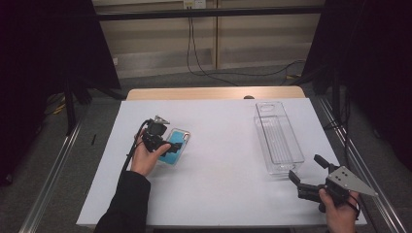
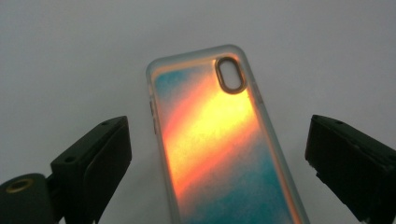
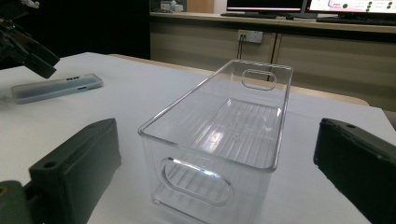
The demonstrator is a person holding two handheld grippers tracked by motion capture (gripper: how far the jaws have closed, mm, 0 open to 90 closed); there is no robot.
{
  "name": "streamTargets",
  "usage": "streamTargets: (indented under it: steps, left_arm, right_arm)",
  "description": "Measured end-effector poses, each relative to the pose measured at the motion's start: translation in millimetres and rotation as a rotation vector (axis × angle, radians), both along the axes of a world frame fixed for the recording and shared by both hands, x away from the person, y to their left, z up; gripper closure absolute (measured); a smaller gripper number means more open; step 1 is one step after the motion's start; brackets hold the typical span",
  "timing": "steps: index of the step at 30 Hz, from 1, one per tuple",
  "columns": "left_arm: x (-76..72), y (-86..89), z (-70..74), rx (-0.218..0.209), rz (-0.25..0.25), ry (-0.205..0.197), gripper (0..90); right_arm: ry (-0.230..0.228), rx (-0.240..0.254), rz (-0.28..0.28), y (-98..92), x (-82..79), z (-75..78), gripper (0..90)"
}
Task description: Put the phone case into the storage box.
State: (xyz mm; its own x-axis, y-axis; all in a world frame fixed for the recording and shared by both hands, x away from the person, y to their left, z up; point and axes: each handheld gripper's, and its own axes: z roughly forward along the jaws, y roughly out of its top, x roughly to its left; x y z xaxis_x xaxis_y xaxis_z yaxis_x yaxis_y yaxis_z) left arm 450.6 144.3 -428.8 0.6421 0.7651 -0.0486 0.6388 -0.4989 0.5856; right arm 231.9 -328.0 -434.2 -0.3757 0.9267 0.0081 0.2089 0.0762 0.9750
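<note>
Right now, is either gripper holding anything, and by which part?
Nothing is held. The left gripper hangs open over the phone case; the right gripper stands open before the clear bin.

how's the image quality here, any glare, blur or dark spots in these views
High view: dim, with black corners, though the white table reads evenly. Left gripper view: the phone case is soft and its orange band blown out between the wide-open jaws. Right gripper view: sharpest, with small glints on the clear bin.

Black tongs (image 1: 171, 147) trail a black cable; the right tongs (image 1: 307, 174) carry a grey screwed three-cornered plate; the left sleeve (image 1: 127, 201) is black.
</note>
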Motion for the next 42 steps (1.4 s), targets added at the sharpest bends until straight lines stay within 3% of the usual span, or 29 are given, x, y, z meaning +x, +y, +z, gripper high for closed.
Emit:
streamTargets:
  steps: [15, 26, 29, 37, 42]
  left_arm:
    - [17.1, -5.7, -13.9, 0.044, 0.032, 0.101, 5.8]
    - [18.0, -10.7, -18.9, 0.047, 0.027, 0.120, 5.4]
    - [17.8, -13.1, -22.3, 0.069, 0.015, 0.126, 5.6]
    - [16.0, -17.1, -24.4, 0.114, -0.004, 0.106, 4.7]
    - [15.5, -16.9, -25.8, 0.116, -0.004, 0.099, 4.4]
  right_arm:
    - [0.001, 0.001, 0.000, -0.5, 0.3, -0.2, 0.0]
    - [0.002, -0.002, -0.007, -0.1, 0.4, -0.4, 0.4]
    - [0.003, -0.002, -0.006, 0.1, 0.3, -0.4, 0.4]
    - [0.003, 0.000, -0.006, 0.4, 0.3, -0.4, 0.3]
    - [0.003, -0.001, -0.005, 0.7, 0.2, -0.4, 0.3]
